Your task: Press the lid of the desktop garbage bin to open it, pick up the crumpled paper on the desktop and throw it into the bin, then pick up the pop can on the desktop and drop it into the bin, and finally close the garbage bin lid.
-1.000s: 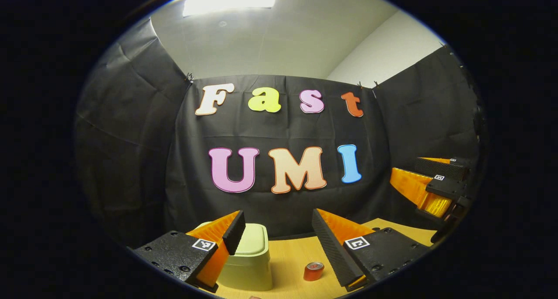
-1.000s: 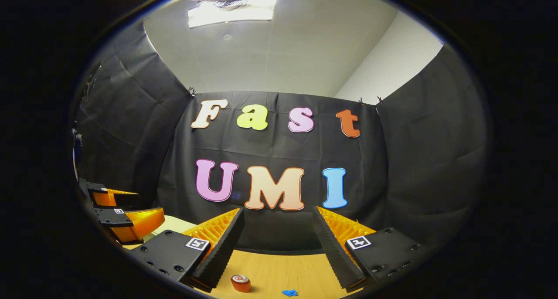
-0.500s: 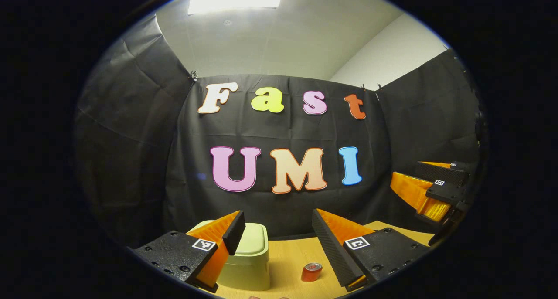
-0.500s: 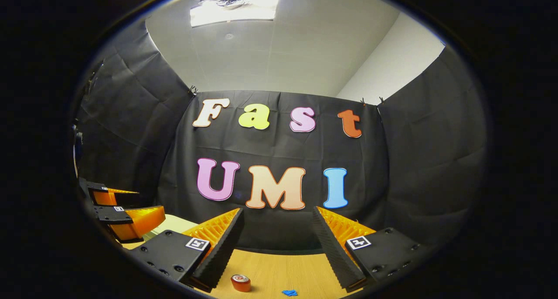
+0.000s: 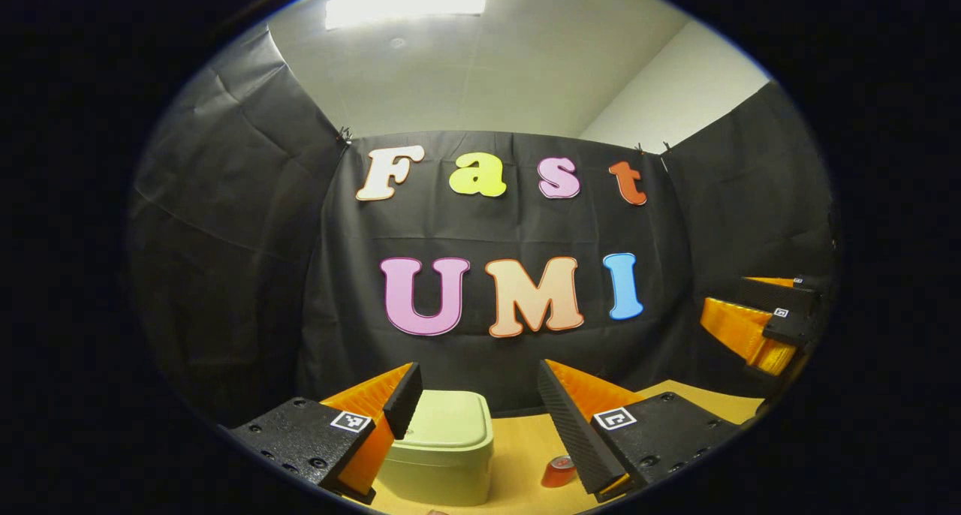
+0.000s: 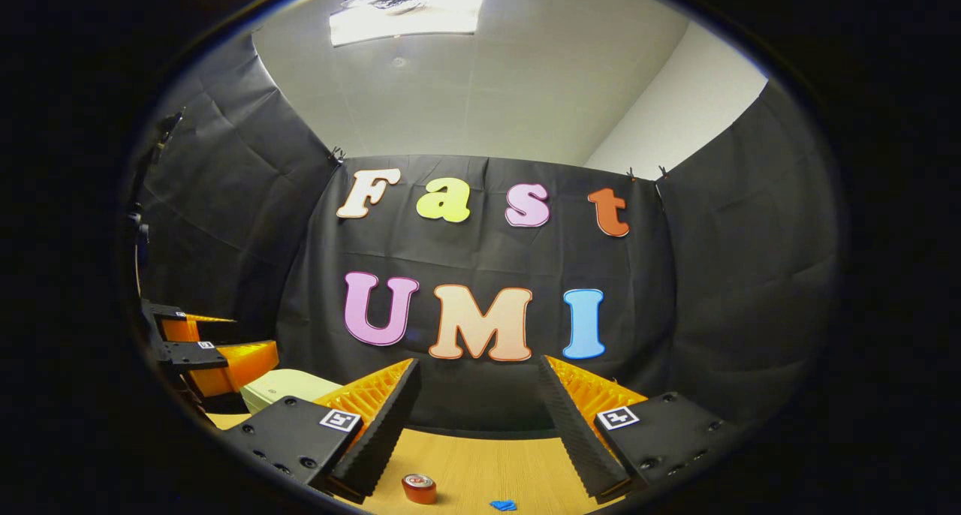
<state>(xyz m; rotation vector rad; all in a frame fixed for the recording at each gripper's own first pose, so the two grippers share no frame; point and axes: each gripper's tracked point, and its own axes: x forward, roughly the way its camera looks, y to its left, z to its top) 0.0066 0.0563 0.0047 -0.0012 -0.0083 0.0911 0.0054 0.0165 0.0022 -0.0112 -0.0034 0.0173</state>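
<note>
The left gripper (image 5: 480,410) hangs fingers spread before the closed green bin (image 5: 443,444) on the desk (image 5: 518,455) — seemingly lining up the lid press; the right gripper (image 6: 480,417), likewise spread, waits above the pop can (image 6: 419,488).

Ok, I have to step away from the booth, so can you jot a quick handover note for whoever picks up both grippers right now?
Left gripper: open, holding nothing, held above the desk and facing the green garbage bin.
Right gripper: open, holding nothing, held above the desk.
Bin: lid looks shut, not yet pressed.
Pop can: lying on the desk to the right of the bin, untouched.
A small blue scrap lies near the can in the right gripper view; I cannot tell if it is the crumpled paper.
Done: nothing yet.
Left: press the lid open, bin the paper, bin the can, close the lid.
</note>
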